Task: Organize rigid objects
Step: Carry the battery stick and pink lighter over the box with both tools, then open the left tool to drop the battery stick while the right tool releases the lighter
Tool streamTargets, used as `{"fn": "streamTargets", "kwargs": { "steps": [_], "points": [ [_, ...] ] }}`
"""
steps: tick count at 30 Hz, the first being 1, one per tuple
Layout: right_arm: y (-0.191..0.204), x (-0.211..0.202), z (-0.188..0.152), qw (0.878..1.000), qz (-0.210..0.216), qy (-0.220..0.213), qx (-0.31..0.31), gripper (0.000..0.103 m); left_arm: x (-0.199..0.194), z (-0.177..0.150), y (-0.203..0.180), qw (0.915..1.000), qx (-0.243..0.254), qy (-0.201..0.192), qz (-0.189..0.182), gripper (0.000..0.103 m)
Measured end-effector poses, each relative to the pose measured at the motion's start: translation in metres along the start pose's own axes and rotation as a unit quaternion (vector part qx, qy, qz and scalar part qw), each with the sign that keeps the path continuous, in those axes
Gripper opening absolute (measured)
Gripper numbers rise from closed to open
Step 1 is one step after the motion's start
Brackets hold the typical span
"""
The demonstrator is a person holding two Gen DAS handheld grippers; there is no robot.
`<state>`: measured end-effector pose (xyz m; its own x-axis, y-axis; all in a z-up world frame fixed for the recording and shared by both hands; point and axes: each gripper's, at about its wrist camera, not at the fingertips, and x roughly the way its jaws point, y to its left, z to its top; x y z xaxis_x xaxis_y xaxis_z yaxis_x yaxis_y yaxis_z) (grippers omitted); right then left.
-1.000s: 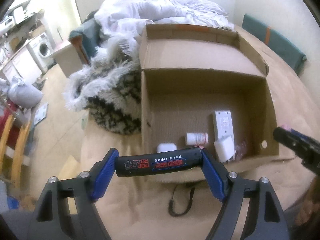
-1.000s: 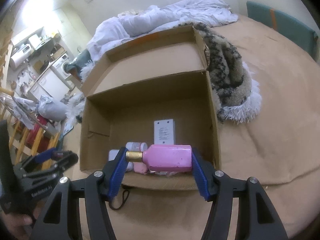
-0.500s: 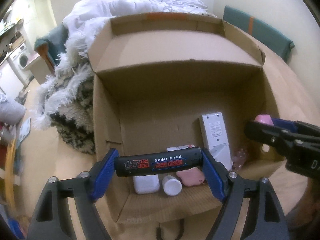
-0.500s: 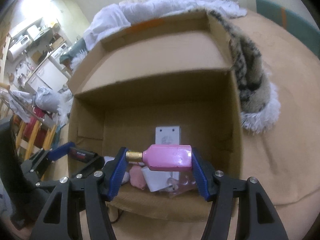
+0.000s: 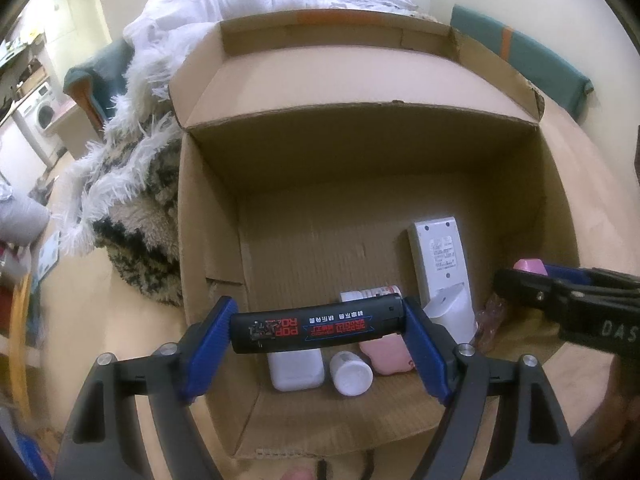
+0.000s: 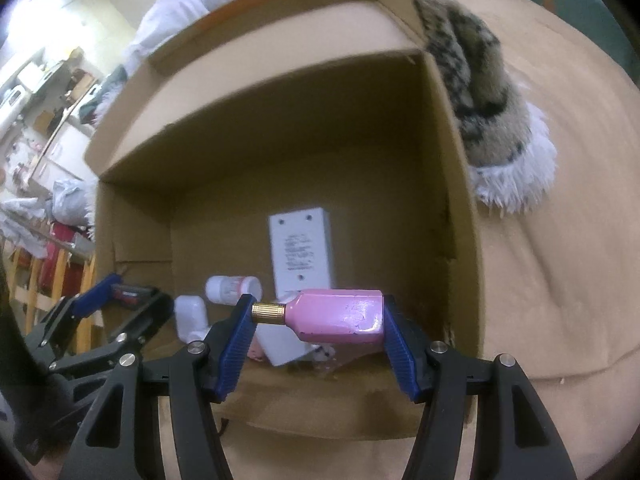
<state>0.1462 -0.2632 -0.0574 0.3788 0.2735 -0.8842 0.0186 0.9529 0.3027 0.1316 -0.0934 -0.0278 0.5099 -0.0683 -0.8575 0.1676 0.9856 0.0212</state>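
Left wrist view: both grippers hold items over the open cardboard box (image 5: 208, 216), ready to drop them in.

Gripped end to end, a black lighter (image 5: 316, 329) spans the left gripper (image 5: 316, 344), lying crosswise so it can fall flat onto the box floor. The right gripper (image 6: 318, 334) clamps a pink bottle (image 6: 336, 316) the same way, gold cap against one pad, base against the other. Below them lie a white remote (image 5: 440, 254), a white tub (image 5: 295, 369), a small white bottle (image 5: 351, 372) and a pink case (image 5: 386, 354), crowded at the near wall. Bare cardboard farther back looks like the easier landing spot.
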Motion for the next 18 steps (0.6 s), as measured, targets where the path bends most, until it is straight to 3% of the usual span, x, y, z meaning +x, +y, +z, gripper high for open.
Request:
{"fn": "streamTargets", "kwargs": {
  "steps": [16, 18],
  "points": [
    [-0.0005, 0.0011, 0.0038, 1.0, 0.019, 0.003, 0.007, 0.065, -0.0015, -0.0006, 0.0026, 0.9997, -0.021, 0.006, -0.013, 0.081],
    [-0.0001, 0.0004, 0.0045, 1.0, 0.021, 0.001, 0.01, 0.068, -0.0025, -0.0002, 0.003, 0.9994, -0.024, 0.007, -0.023, 0.089]
  ]
}}
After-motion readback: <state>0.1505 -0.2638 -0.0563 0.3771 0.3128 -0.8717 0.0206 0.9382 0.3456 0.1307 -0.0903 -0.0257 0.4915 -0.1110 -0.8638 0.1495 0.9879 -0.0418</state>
